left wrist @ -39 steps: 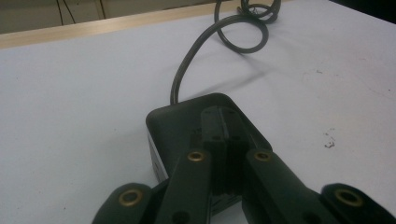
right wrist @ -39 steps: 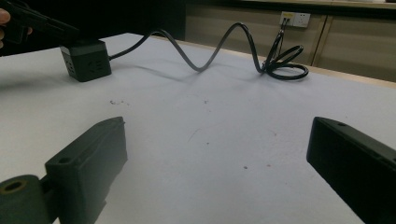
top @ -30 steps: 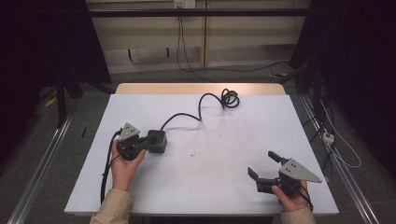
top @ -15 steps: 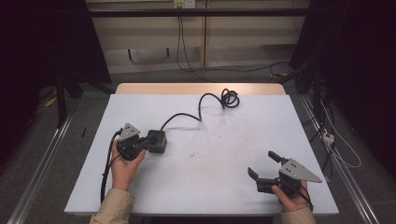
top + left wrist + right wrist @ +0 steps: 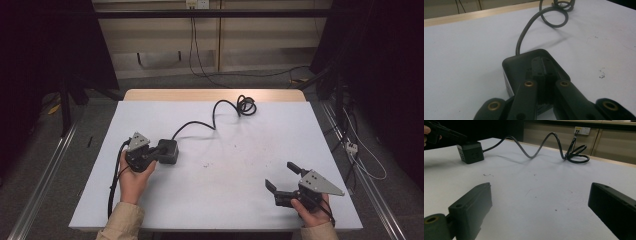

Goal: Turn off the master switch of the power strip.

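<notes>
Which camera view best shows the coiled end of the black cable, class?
The high view: the cable shows whole, from the black cube to its coil. The right gripper view shows the coil low and side-on; the left gripper view cuts it off at the top edge.

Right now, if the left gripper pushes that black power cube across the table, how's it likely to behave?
The power cube looks squat and flat-bottomed, so it should probably slide rather than tip or roll. Its thick cord holds arches and a coil, so it seems fairly stiff and may tug or swing the cube. The left gripper, shut, rests its jaws on the cube's top, which could slip.
</notes>
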Tool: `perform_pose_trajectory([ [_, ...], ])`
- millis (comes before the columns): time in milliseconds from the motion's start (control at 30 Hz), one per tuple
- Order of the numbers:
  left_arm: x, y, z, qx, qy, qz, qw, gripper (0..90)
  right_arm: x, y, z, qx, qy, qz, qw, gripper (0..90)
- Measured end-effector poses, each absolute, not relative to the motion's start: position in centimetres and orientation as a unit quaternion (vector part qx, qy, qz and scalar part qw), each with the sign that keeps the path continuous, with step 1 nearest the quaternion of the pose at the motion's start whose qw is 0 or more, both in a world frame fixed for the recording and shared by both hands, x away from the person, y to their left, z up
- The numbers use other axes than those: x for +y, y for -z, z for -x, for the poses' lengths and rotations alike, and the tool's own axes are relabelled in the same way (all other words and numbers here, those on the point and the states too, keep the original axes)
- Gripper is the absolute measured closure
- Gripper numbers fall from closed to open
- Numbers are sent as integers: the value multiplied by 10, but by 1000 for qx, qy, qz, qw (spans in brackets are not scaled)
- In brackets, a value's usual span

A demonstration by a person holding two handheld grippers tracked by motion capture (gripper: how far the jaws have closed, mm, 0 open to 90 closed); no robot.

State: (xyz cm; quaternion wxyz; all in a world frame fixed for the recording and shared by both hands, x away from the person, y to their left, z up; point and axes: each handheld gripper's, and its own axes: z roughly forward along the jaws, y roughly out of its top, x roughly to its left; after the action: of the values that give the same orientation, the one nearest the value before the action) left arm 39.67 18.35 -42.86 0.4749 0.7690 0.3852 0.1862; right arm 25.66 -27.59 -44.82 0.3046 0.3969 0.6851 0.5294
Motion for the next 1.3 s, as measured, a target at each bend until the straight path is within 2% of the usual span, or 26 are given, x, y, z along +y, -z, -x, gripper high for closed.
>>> perform_pose_trajectory([
  [1300,185,428,-399,400,-170,-762,480,900,-275,449,-258,688,-528,-394,303,50],
])
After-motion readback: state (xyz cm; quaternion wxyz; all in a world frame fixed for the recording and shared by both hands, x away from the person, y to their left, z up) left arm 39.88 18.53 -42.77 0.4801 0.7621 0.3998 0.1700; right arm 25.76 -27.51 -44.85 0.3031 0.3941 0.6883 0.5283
